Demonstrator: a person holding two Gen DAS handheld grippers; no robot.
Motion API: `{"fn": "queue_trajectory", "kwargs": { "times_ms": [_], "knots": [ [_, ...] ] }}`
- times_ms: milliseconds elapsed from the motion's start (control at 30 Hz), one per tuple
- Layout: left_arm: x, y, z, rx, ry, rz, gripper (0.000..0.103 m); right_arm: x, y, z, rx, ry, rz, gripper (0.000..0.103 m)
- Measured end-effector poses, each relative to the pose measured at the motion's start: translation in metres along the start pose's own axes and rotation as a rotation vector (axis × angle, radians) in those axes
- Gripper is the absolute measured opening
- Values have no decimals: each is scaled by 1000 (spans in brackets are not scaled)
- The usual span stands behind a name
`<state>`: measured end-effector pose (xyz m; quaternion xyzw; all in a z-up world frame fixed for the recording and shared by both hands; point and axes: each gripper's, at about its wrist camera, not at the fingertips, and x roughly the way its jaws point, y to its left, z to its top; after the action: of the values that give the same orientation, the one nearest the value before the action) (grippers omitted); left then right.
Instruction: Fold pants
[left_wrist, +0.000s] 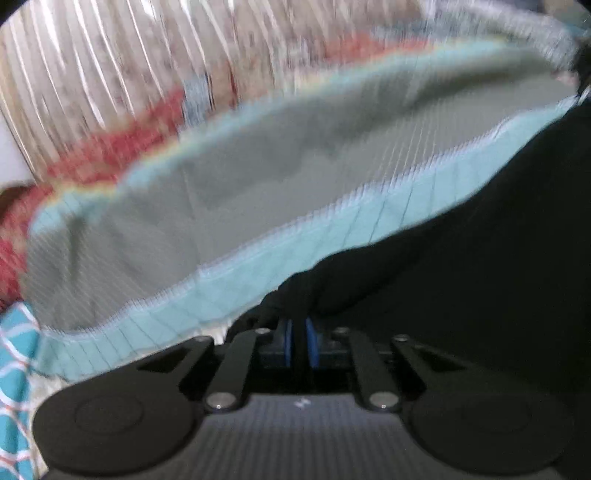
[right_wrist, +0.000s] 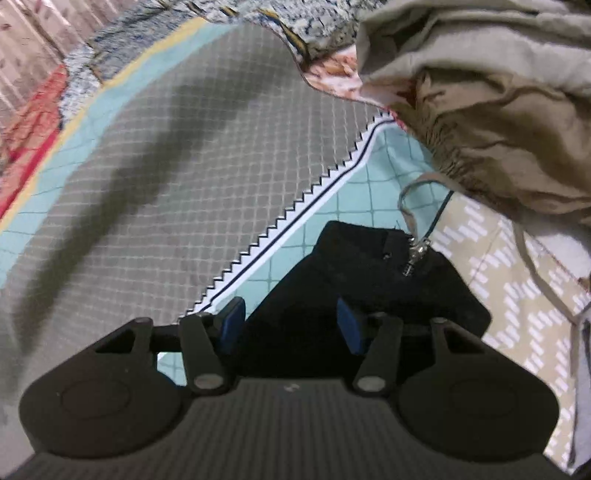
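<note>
Black pants (right_wrist: 354, 295) lie bunched at lower centre on the grey-and-teal quilt (right_wrist: 166, 166). Left gripper (left_wrist: 299, 332) is clamped on a fold of them. Right gripper (right_wrist: 291, 325) stands half open astride the cloth, pads not pressing.

Picture: blurred all over, fine detail lost.
Left tongs (left_wrist: 298, 341): blue pads (left_wrist: 313, 345) drawn close together, a fold of black cloth pinched between them.
Black pants (left_wrist: 480, 240): bunched at the pads, spreading up and to the right side of the view.
Bedcover (left_wrist: 258, 184): grey middle, teal quilted border, lying beyond the pants.
Red patterned cloth (left_wrist: 122, 144): past the bedcover's far edge.
Curtain (left_wrist: 92, 66): pale, pleated, behind everything.
</note>
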<state>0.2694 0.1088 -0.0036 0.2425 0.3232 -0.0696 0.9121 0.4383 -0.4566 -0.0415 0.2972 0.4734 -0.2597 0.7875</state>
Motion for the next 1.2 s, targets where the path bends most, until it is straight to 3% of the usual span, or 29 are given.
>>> {"fn": "queue_trajectory", "kwargs": {
  "times_ms": [133, 400, 467, 500, 633, 833, 1033, 1200],
  "knots": [
    [-80, -8, -15, -39, -149, 4, 8, 11, -6, 0, 24, 2, -15, 57],
    [-154, -47, -56, -2, -164, 27, 8, 15, -5, -5, 53, -29, -23, 61],
    [-161, -50, -57, -26, -155, 17, 8, 14, -4, -11, 25, -62, -54, 37],
    [-165, -50, -58, -44, -150, 13, 8, 11, -7, -13, 12, -71, -60, 11],
    [-173, -40, -57, -99, -160, 27, 8, -17, -42, -14, 117, -101, 80, 8],
    [-202, -20, -59, -186, -223, 89, 8, -100, -105, -35, 150, -172, 285, 8],
    [-239, -21, -87, -186, -237, 87, 8, -182, -198, -94, 125, -237, 427, 8],
    [-259, -32, -127, -190, -174, 33, 9, -204, -278, -169, 128, -241, 442, 8]
  ]
}}
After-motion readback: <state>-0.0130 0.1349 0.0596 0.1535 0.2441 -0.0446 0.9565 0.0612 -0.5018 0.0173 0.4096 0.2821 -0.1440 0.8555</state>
